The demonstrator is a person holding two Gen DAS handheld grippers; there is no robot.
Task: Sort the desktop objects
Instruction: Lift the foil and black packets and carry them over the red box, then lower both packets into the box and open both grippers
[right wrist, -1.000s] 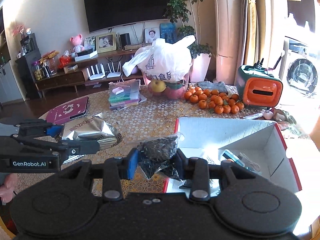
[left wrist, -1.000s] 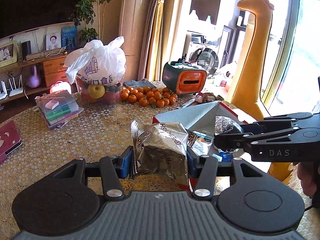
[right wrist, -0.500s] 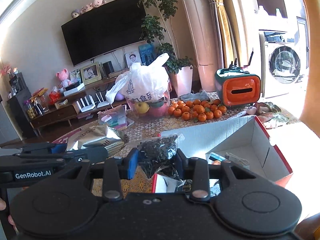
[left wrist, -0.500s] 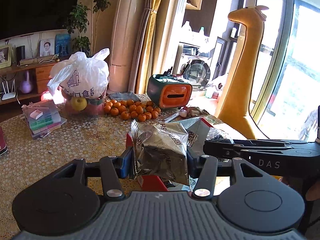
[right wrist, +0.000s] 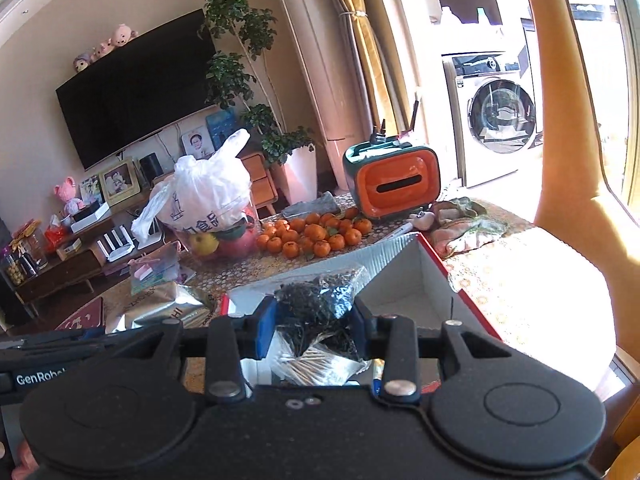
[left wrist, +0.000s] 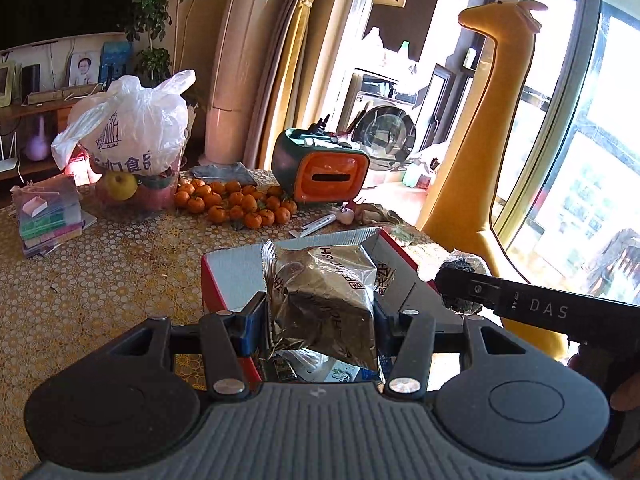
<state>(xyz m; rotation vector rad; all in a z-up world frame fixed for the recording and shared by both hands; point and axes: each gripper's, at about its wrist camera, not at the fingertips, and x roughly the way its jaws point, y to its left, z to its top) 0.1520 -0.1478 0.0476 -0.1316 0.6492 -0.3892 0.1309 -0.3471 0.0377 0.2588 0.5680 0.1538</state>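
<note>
My left gripper (left wrist: 318, 316) clamps the foil pouch (left wrist: 324, 300) and my right gripper (right wrist: 314, 326) the dark tea bag (right wrist: 320, 300), both above the red box (right wrist: 436, 264); crowded together, either could snag the rim and spill outside.

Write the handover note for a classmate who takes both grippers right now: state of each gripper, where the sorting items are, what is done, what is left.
Left gripper: shut on the silver foil bag, held above the red-edged cardboard box.
Right gripper: shut on the clear bag of dried tea leaves, also over the box.
Done: small items, including a packet of cotton swabs, lie in the box.
Left: release both bags into it. Tangerines and other things remain on the table.
</note>
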